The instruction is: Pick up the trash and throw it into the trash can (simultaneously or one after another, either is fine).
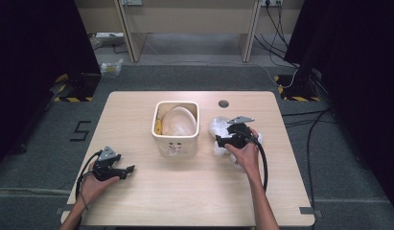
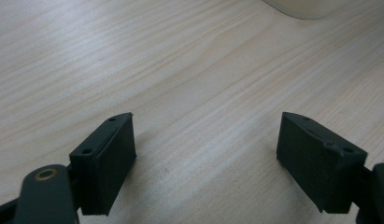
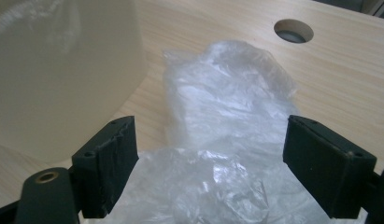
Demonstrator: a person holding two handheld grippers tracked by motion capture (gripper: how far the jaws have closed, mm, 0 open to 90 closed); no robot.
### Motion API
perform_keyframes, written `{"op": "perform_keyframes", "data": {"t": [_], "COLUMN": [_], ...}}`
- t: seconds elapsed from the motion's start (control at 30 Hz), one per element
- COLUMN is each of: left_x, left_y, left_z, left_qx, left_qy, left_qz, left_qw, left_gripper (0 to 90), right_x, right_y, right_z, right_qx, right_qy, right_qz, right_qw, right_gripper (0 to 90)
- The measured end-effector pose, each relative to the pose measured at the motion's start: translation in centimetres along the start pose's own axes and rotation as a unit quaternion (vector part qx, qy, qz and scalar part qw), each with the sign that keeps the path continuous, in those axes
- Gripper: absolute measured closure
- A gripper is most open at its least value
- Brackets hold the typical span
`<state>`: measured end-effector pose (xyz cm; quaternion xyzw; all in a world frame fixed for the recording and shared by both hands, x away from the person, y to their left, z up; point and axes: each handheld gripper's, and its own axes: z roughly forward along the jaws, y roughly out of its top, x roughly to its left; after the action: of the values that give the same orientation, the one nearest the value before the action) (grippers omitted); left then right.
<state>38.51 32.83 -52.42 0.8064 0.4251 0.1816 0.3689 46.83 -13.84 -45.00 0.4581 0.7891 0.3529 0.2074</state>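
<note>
Light wooden tabletop (image 1: 194, 191), round cable hole (image 1: 224, 103) near the far edge, right of centre. Cream square bin (image 1: 176, 140) at the middle, nearer the far edge, with a pale rounded bag-like lining and something yellow at its left inside wall. Crumpled clear plastic bag (image 1: 217, 128) just right of the bin, well short of the right edge. Right gripper (image 3: 208, 168) over the bag, jaws spread wide, crinkled film lying between them and bulging beyond the tips toward the hole; bin wall close on the left in the right gripper view. Left gripper (image 2: 206, 158) near the front left corner, low over bare wood, jaws wide apart, nothing between them.
</note>
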Motion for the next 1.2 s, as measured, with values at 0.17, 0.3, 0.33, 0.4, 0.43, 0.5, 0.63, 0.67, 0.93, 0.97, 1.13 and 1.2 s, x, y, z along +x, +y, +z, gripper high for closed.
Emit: {"op": "perform_keyframes", "data": {"t": [0.17,0.3,0.33,0.4,0.43,0.5,0.63,0.67,0.93,0.97,1.13,1.2], "left_x": [0.0,0.0,0.0,0.0,0.0,0.0,0.0,0.0,0.0,0.0,0.0,0.0], "left_y": [0.0,0.0,0.0,0.0,0.0,0.0,0.0,0.0,0.0,0.0,0.0,0.0], "left_z": [0.0,0.0,0.0,0.0,0.0,0.0,0.0,0.0,0.0,0.0,0.0,0.0], "left_qx": [0.0,0.0,0.0,0.0,0.0,0.0,0.0,0.0,0.0,0.0,0.0,0.0], "left_qy": [0.0,0.0,0.0,0.0,0.0,0.0,0.0,0.0,0.0,0.0,0.0,0.0], "left_qz": [0.0,0.0,0.0,0.0,0.0,0.0,0.0,0.0,0.0,0.0,0.0,0.0], "left_qw": [1.0,1.0,1.0,1.0,1.0,1.0,1.0,1.0,1.0,1.0,1.0,1.0], "left_gripper": [18.6,18.6,18.6,18.6,18.6,18.6,18.6,18.6,18.6,18.6,18.6,18.6], "right_x": [0.0,0.1,0.1,0.1,0.2,0.3,0.3,0.2,0.0,0.1,0.0,-0.1], "right_y": [-0.3,-0.5,-0.6,-0.7,-0.8,-1.0,-1.5,-1.6,-2.0,-2.0,-2.1,-2.0], "right_z": [0.8,1.6,1.8,2.2,2.4,2.7,3.3,3.4,3.4,3.4,3.2,3.0], "right_qx": [0.016,0.028,0.03,0.037,0.04,0.047,0.048,0.05,0.052,0.052,0.047,0.038], "right_qy": [-0.019,-0.014,-0.014,-0.012,-0.013,-0.023,-0.022,-0.022,-0.037,-0.04,-0.043,-0.04], "right_qz": [-0.012,-0.011,-0.014,-0.013,-0.014,-0.023,-0.023,-0.026,-0.031,-0.033,-0.038,-0.033], "right_qw": [0.9996,0.9995,0.9993,0.9991,0.999,0.9983,0.9983,0.9982,0.9975,0.9973,0.9972,0.9979], "right_gripper": [16.8,16.3,16.3,16.6,17.1,17.9,21.3,22.9,46.1,49.2,62.8,66.0]}}
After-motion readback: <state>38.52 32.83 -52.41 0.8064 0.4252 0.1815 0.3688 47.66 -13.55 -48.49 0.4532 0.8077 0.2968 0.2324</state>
